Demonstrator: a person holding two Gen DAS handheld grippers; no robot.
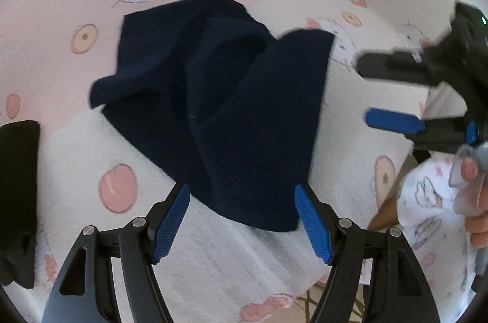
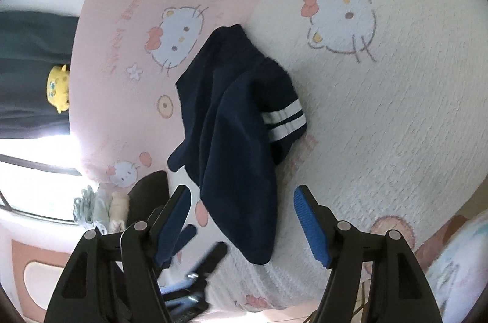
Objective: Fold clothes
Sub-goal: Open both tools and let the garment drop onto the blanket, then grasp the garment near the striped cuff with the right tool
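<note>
A dark navy garment (image 1: 213,97) lies crumpled on a pink and white cartoon-cat blanket (image 1: 76,139). In the right wrist view the garment (image 2: 231,121) shows a cuff with two white stripes (image 2: 285,120). My left gripper (image 1: 242,219) is open and empty, with its fingertips on either side of the garment's near edge. My right gripper (image 2: 242,222) is open and empty just short of the garment's near end. It also shows in the left wrist view (image 1: 378,91) at the right, open, beside the garment.
A black cloth (image 1: 18,194) lies at the blanket's left edge. The blanket's front edge (image 1: 274,301) drops off close to me. A yellow plush toy (image 2: 58,88) and small items sit at the far left in the right wrist view.
</note>
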